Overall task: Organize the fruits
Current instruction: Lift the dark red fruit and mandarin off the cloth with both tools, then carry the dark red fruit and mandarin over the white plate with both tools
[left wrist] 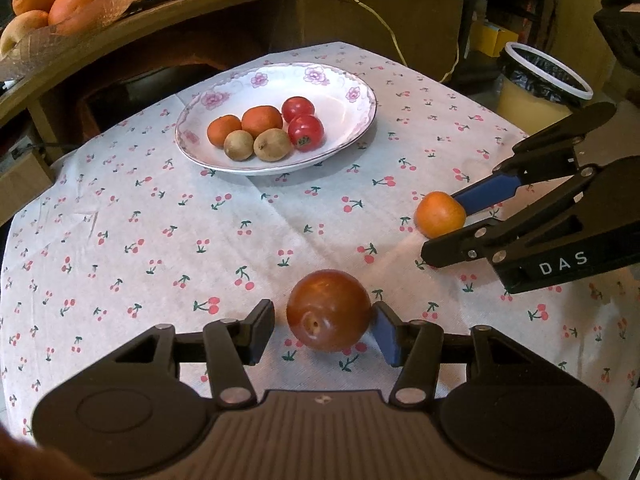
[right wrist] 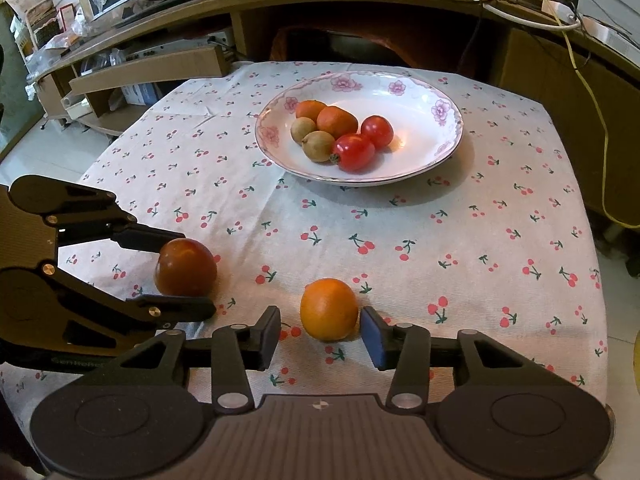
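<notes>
A dark red tomato (left wrist: 329, 315) lies on the cherry-print tablecloth between the open fingers of my left gripper (left wrist: 324, 330), with a gap on the left side. It also shows in the right wrist view (right wrist: 186, 267). A small orange (right wrist: 329, 309) lies between the open fingers of my right gripper (right wrist: 320, 336), not squeezed; it also shows in the left wrist view (left wrist: 440, 214). A white flowered plate (left wrist: 352, 120) at the far side holds two oranges, two kiwis and two red tomatoes.
The tablecloth (left wrist: 160, 240) covers a small table. A wooden shelf (left wrist: 120, 36) behind holds a basket of oranges (left wrist: 60, 0) and cables. A yellow bin (left wrist: 536, 88) stands at the right, off the table.
</notes>
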